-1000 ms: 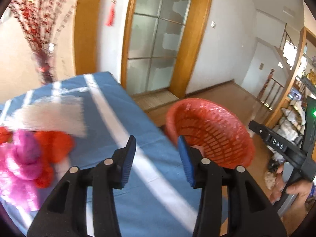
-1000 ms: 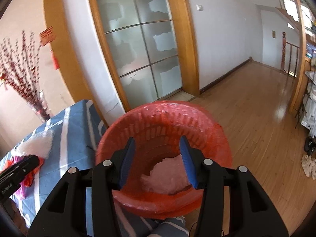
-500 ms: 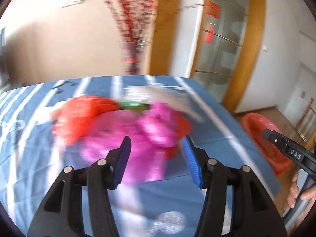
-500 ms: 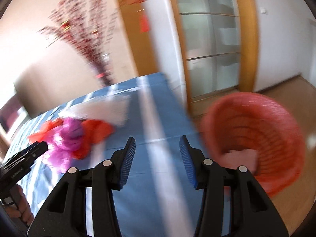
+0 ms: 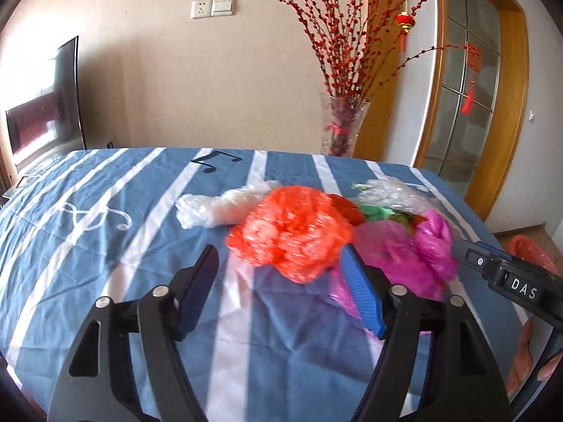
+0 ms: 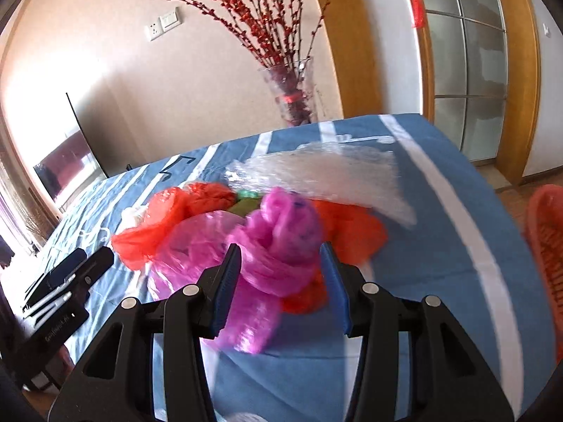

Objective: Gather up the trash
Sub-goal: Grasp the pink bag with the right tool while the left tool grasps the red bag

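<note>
Your left view alone shows the crumpled white plastic bag [image 5: 214,207] at the pile's left end, on the counter draped in blue cloth with white stripes [image 5: 105,232]. Your right view alone shows the broad sheet of clear crinkled film [image 6: 330,172] behind the pile. Both show the red woven plastic basket [image 6: 545,242] off the counter's right edge.

- Crumpled orange-red plastic bag [image 5: 292,232] — glossy, balled; just beyond your left gripper [image 5: 281,292], whose jaws are opening with nothing between them.
- Knotted magenta plastic bag [image 6: 278,246] — thin, translucent, twisted; just ahead of your right gripper [image 6: 279,281], whose jaws stand part open, not pressing it.
- Glass vase of red-berried branches [image 5: 343,123] — past the counter's far edge.
</note>
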Motion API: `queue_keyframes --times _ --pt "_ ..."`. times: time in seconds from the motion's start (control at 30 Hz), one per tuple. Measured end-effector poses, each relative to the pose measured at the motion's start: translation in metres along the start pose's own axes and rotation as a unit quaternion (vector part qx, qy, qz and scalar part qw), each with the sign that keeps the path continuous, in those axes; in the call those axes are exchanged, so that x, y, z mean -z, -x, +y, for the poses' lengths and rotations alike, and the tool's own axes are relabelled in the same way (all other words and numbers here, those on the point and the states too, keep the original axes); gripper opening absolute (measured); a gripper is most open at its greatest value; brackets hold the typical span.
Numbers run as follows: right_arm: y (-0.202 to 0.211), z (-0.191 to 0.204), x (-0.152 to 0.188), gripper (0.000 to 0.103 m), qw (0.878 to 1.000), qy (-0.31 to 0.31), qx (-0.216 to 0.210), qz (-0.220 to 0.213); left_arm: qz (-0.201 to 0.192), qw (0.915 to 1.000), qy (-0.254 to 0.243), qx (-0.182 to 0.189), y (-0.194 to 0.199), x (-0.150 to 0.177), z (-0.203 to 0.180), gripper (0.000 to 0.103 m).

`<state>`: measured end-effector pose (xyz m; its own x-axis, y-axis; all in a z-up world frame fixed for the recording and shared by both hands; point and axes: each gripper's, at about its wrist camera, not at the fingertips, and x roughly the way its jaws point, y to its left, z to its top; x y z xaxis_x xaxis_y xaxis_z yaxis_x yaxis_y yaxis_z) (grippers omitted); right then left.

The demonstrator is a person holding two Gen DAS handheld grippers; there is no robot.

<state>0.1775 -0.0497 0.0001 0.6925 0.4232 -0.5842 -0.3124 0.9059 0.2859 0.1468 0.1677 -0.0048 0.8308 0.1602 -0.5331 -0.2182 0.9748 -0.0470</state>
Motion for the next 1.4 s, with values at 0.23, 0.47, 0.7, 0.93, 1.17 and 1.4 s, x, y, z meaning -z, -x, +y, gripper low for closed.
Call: queue_keyframes --times 0.23,0.47,0.7,0.93,1.17,1.4 --pt "-0.025 0.015 0.004 0.045 0.999 0.028 0.019 0.029 0.004 1.0 0.003 0.002 -0.014 -0.006 0.006 0.072" --pt "-0.016 0.008 0.015 0.015 0.998 0.046 0.029 0.031 0.011 0.9996 0.01 0.026 -0.017 -0.008 -0.001 0.073" --pt "0.02 -0.012 0.009 0.013 0.999 0.029 0.037 -0.007 0.012 0.9992 0.004 0.038 -0.012 -0.008 -0.015 0.074" --pt "0.05 -0.045 0.007 0.013 0.997 0.011 0.074 -0.031 0.028 0.9989 -0.018 0.034 -0.017 -0.003 -0.035 0.074" --pt "0.062 -0.074 0.008 0.013 0.996 -0.033 0.072 -0.026 0.048 0.9975 -0.048 -0.018 -0.045 0.001 -0.046 0.067" --pt "0.066 -0.082 0.011 0.013 0.996 -0.038 0.077 -0.027 0.087 0.9959 -0.017 0.02 -0.064 -0.005 -0.029 0.012"
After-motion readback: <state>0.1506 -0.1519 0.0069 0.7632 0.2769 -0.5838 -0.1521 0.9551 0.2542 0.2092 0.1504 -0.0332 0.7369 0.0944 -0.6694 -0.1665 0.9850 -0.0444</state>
